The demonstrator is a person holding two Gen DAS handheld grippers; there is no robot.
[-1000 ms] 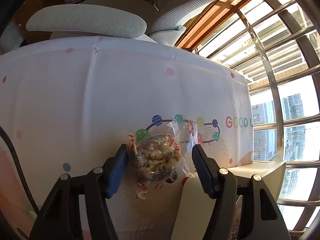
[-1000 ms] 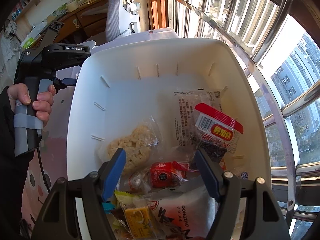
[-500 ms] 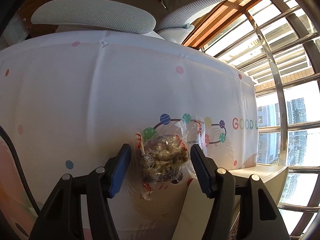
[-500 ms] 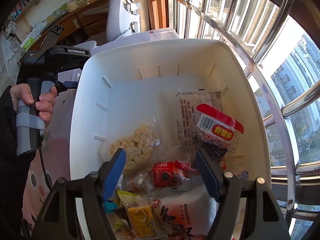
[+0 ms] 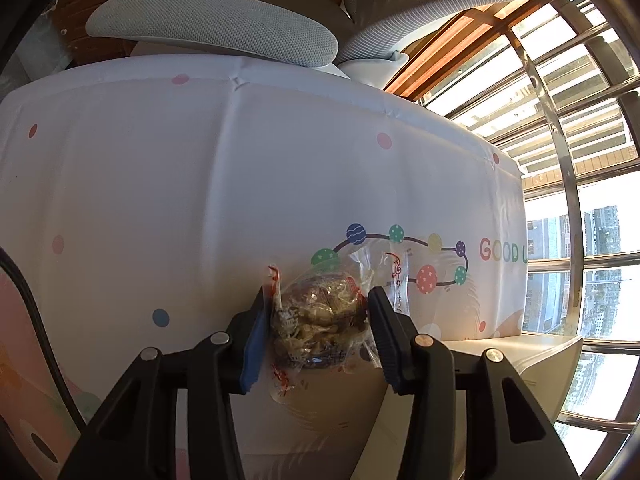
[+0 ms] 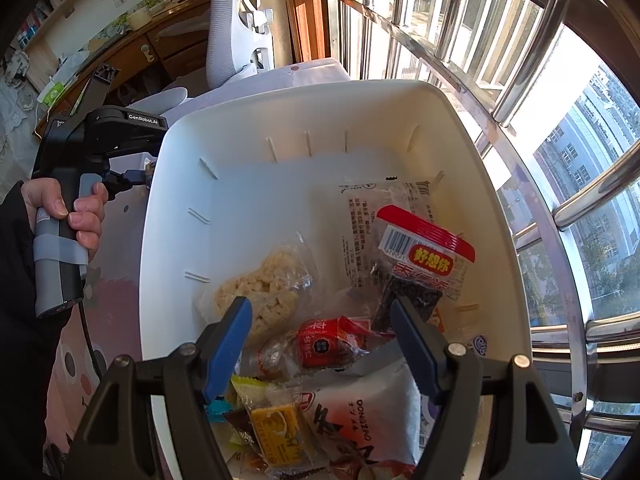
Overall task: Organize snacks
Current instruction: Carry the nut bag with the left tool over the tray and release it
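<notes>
The left gripper (image 5: 318,330) is closing its jaws on a small snack packet (image 5: 320,320) that is lying on the desk (image 5: 200,200). The blue pads are sitting against both sides of the clear wrapper, and the packet is between them, but whether they are already squeezing firmly is hard to tell. The packet is looking light and soft: a loose plastic wrap around a crumbly, knobbly lump, with a flat sealed flap sticking up behind it. The wrap is likely slippery and the contents easy to crush, so taking it across the thick middle, as the jaws are doing, seems safer than pinching the thin flap.

The right gripper (image 6: 320,332) is holding its jaws wide apart over a white bin (image 6: 168,200), gripping nothing. Below it, snacks are lying piled at the near end: a pale puffed rice cake (image 6: 260,284), a small red packet (image 6: 328,340), a red-topped packet with a barcode (image 6: 424,252) and a white bag (image 6: 360,428). The far part of the bin is bare.

The desk is wearing a white cloth with coloured dots and lettering. A grey mesh chair (image 5: 212,28) is standing behind it, and barred windows (image 5: 580,160) are letting in strong sun. A hand (image 6: 80,216) is gripping the left tool's handle.
</notes>
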